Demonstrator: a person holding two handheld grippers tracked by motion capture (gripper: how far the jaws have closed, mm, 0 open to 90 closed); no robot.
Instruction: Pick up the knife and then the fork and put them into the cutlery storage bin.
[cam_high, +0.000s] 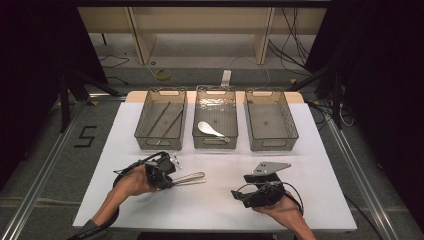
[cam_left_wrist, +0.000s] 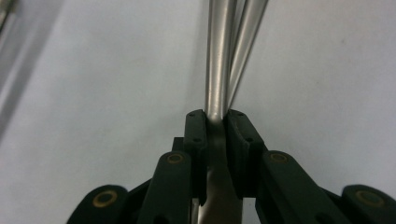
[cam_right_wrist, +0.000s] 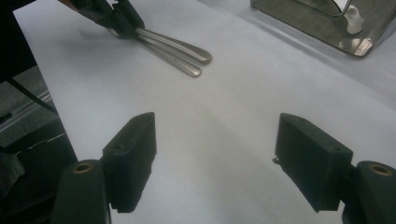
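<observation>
Low over the white table (cam_high: 310, 165), left tongs (cam_left_wrist: 215, 122) clamp two metal handles (cam_left_wrist: 224, 56); right tongs (cam_right_wrist: 215, 154) hover, spread wide.

Three clear bins (cam_high: 215, 125) in a row at the far side of the counter (cam_high: 220, 200); one white spoon (cam_high: 210, 129) in the middle bin; two dark chopsticks (cam_high: 165, 120) in the bin left of it; two metal handles (cam_high: 192, 178) nearer than the bins; two hand-held tools, left tool (cam_high: 172, 172), right tool (cam_high: 265, 182)
</observation>
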